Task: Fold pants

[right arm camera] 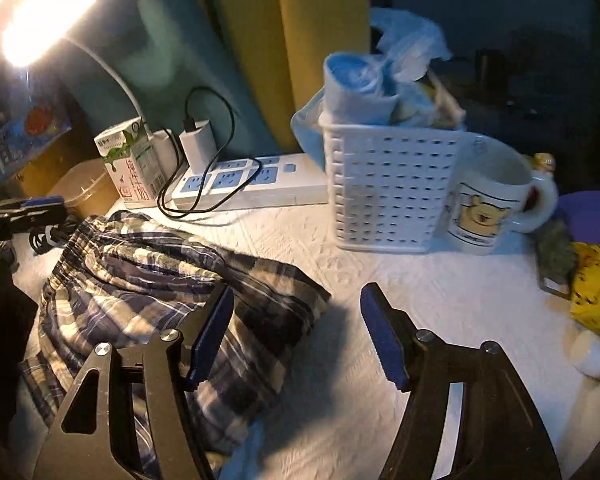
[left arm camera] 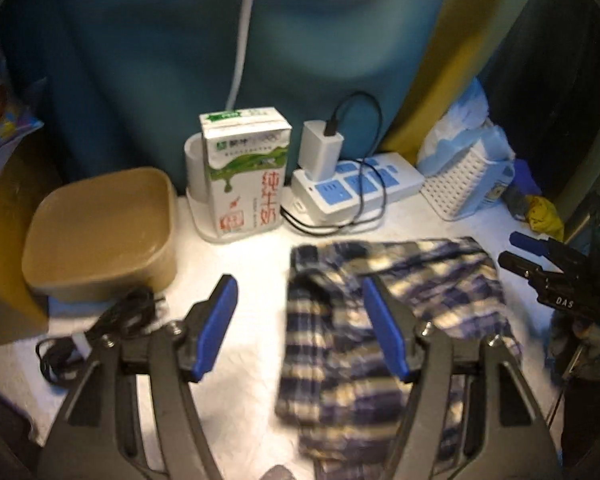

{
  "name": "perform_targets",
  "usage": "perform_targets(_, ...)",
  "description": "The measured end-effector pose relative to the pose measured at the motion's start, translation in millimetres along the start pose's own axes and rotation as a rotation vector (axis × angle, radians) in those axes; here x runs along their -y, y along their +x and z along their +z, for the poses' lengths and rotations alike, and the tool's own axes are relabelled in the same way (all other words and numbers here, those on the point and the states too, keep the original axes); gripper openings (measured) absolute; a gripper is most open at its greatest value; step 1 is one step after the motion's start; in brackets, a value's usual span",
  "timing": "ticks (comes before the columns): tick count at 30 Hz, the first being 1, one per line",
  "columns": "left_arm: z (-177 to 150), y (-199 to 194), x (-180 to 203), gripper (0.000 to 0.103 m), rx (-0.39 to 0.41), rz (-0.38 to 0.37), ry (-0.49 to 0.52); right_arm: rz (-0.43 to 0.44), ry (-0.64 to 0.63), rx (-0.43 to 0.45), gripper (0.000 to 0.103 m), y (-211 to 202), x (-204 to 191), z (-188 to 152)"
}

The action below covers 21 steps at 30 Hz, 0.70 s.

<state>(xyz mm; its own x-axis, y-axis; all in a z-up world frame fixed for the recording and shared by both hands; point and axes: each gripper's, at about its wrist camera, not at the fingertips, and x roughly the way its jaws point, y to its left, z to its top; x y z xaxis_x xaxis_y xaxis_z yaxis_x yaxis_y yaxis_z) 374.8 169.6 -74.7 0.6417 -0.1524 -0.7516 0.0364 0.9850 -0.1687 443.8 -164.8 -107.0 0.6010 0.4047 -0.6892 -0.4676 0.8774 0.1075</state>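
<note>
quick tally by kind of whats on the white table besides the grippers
plaid pants: 1
milk carton: 1
power strip: 1
white charger: 1
tan tub: 1
white basket: 1
mug: 1
black cord bundle: 1
total: 8, not counting the blurred clutter at the right edge
</note>
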Motion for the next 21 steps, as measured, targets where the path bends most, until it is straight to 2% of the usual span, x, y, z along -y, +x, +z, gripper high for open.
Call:
perform_targets(3, -20, -9, 10, 0.066, -0.018, -0.034, 0.004, 0.04, -0.01, -0.01, 0.075, -15, -12, -14)
perform_targets(5, -32, -1, 23, 0.066, -0.04, -0.034, 0.012, 0.076, -0.013, -0.025, 0.075, -21, -25, -26)
perform_targets(7, -46, 4, 30, 0.066, -0.07, -0.045, 0.007, 0.149, -0.061, -0.056, 0.075, -29, -48, -44)
perform_targets(10, -66, 0, 35, 0.066, -0.084, -0.045, -0.001, 0.185, -0.142, -0.08, 0.075, -42, -80, -68)
perform_targets(16, -90, -24, 35, 0.066, -0.071, -0.042, -0.028, 0.189, -0.251, -0.098, 0.074, -55, -122, -100)
perform_targets(19, -98, -33, 37, 0.066, -0.067, -0.044, -0.037, 0.102, -0.335, -0.1, 0.074, -45, -139, -114)
perform_targets(21, -103, -36, 37, 0.066, -0.069, -0.044, -0.037, 0.05, -0.35, -0.095, 0.068, -39, -141, -119)
